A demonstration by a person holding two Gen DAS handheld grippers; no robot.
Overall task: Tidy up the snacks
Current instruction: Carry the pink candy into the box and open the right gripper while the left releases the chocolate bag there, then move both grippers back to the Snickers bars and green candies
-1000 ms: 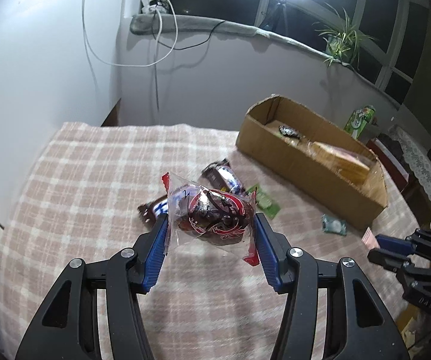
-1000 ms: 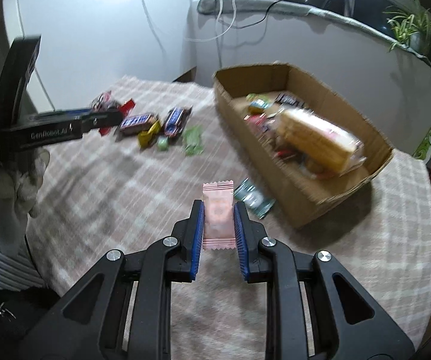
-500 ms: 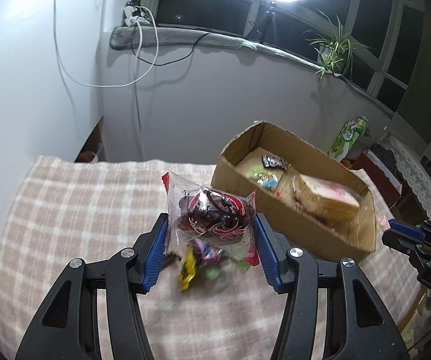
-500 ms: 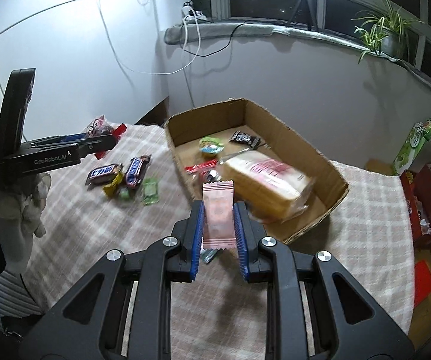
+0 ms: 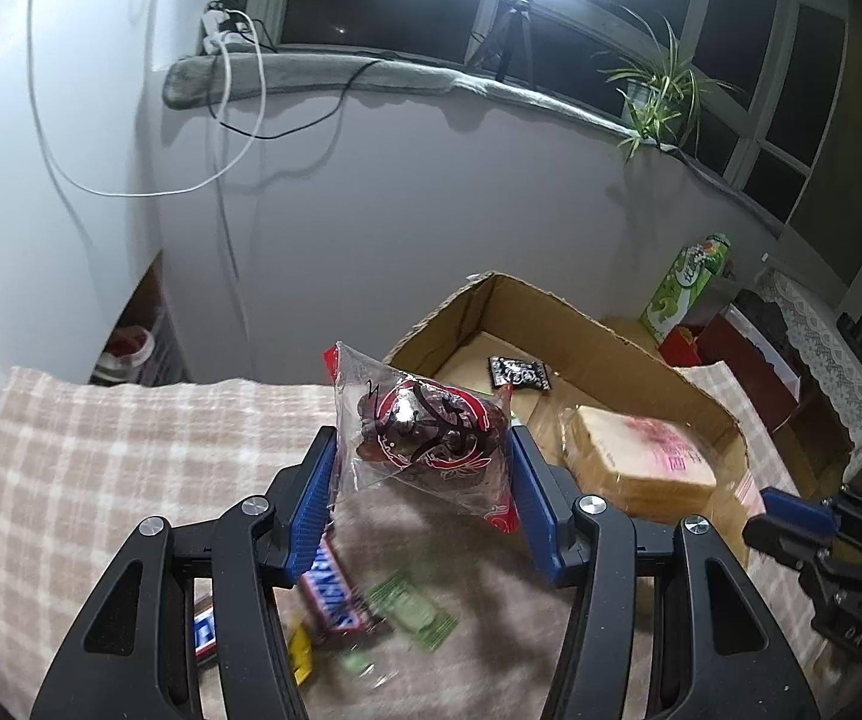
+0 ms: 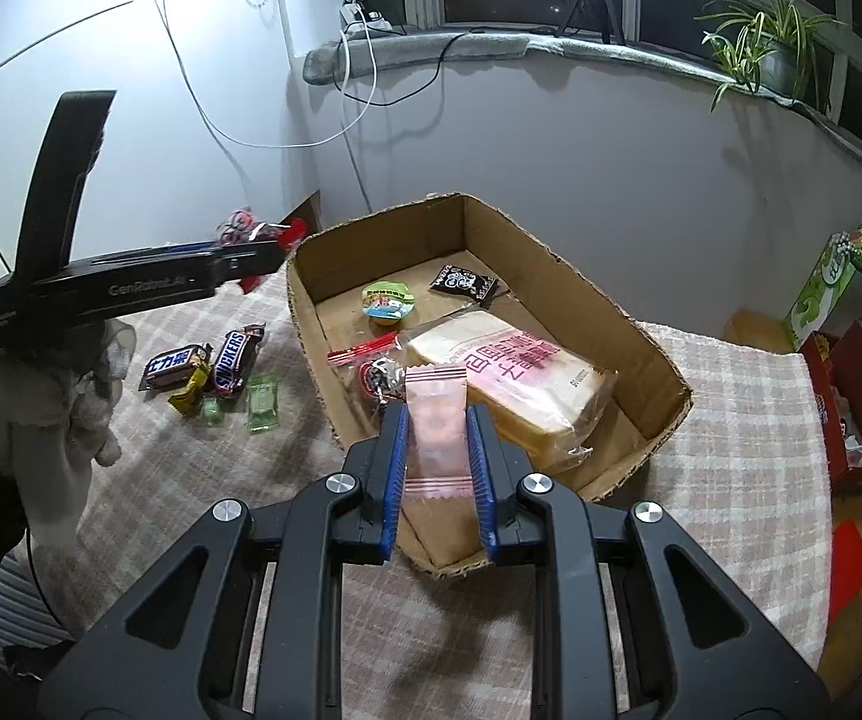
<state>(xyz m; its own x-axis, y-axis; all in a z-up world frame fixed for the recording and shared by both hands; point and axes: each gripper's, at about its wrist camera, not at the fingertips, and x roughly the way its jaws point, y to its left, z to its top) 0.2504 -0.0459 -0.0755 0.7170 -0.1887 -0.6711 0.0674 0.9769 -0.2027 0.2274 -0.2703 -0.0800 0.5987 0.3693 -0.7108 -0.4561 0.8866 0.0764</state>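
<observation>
My left gripper is shut on a clear bag of dark red snacks, held in the air left of the cardboard box. It shows from the side in the right wrist view. My right gripper is shut on a pink wrapped snack just above the box's near corner. The box holds a bread loaf, a green cup snack, a black packet and a red-topped bag.
On the checked tablecloth left of the box lie a Snickers bar, another chocolate bar, a yellow candy and green packets. A green carton and red boxes stand to the right.
Both grippers have risen and moved toward the box with their snacks. The right one now hangs over the box's near corner; the left one has passed over the loose candy bars.
</observation>
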